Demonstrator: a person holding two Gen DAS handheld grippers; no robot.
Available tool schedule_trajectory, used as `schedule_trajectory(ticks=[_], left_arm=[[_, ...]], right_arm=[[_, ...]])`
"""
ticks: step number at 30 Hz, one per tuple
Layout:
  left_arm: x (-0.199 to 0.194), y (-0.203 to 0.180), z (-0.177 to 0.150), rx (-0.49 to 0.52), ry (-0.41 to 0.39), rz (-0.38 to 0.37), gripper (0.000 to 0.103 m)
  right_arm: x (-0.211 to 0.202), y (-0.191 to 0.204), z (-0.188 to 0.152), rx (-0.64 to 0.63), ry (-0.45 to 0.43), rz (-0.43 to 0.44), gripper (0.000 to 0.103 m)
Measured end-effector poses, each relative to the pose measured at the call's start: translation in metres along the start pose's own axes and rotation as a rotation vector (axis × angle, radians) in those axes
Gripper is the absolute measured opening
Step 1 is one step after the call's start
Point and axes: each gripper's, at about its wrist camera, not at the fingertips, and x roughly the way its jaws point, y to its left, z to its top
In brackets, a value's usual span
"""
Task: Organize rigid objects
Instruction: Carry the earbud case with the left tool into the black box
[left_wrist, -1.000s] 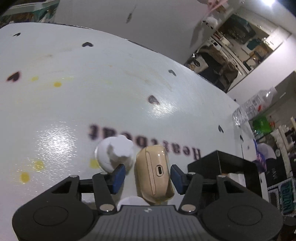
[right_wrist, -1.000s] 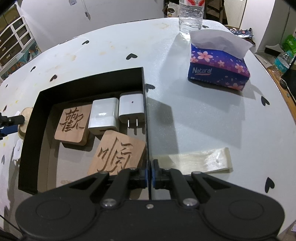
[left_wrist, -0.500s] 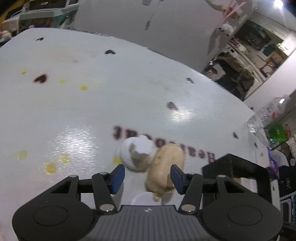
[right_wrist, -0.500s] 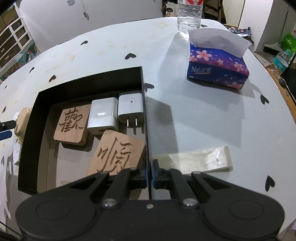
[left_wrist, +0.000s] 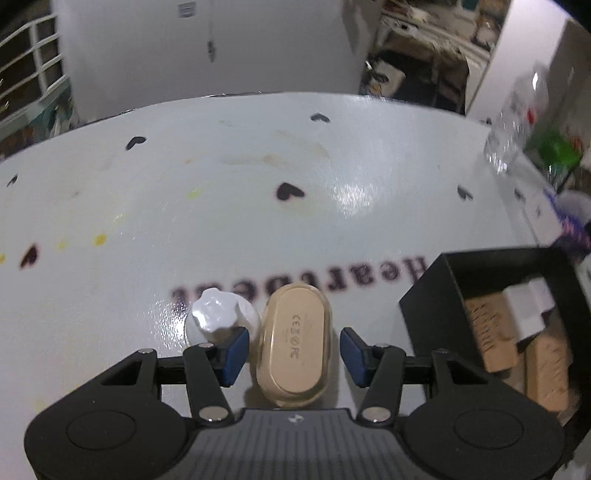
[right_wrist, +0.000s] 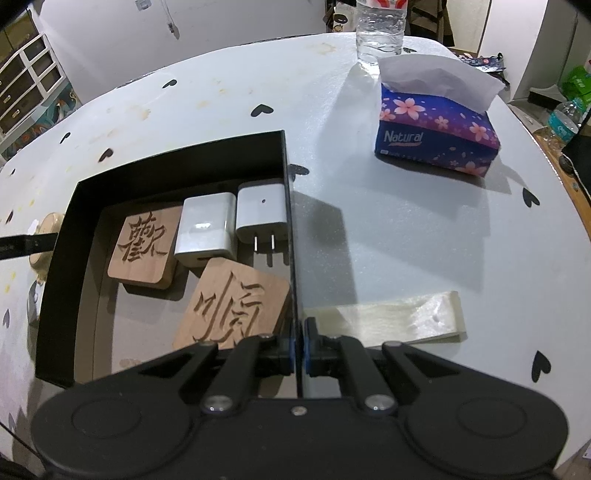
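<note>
Earbud case (left_wrist: 293, 343) sits between the left gripper (left_wrist: 290, 350) pads, long axis running straight away from the tool, jaws just closing, right pad not yet touching. Beyond, right gripper (right_wrist: 298, 345) clamps the black box (right_wrist: 288, 206) wall.

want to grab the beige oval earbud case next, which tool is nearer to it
Left. The left tool straddles the beige oval earbud case, pads not yet pressing it. The right tool is clamped on the black box's wall, across the box.
</note>
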Motion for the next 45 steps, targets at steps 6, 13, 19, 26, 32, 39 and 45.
schedule_trajectory(ticks=[6,13,19,26,32,39,45], left_arm=[[-0.006,0.006,0.000,-0.096,0.018,-0.025,0.044],[-0.040,-0.005,0.002,-0.200,-0.005,-0.133,0.043],[-0.070,-0.045,0.004,-0.174,-0.009,-0.291,0.043],[-0.056,-0.102,-0.002,-0.083,0.107,-0.388,0.043],[-0.019,-0.134,-0.013,0.057,0.224,-0.289,0.043],[-0.006,-0.155,-0.019,0.152,0.236,-0.236,0.044],[-0.002,-0.157,-0.026,0.118,0.227,-0.249,0.044]], right_arm=[[0.000,0.000,-0.001,0.005,-0.003,0.002,0.005],[-0.001,0.000,-0.001,0.002,-0.003,0.003,0.005],[-0.001,0.001,-0.001,0.000,-0.003,0.002,0.005],[-0.001,0.001,0.000,-0.005,-0.002,0.004,0.005],[-0.001,0.001,0.000,-0.005,-0.002,0.004,0.005],[-0.001,0.003,0.000,-0.004,-0.004,0.004,0.005],[-0.002,0.002,0.000,-0.004,-0.003,0.003,0.005]])
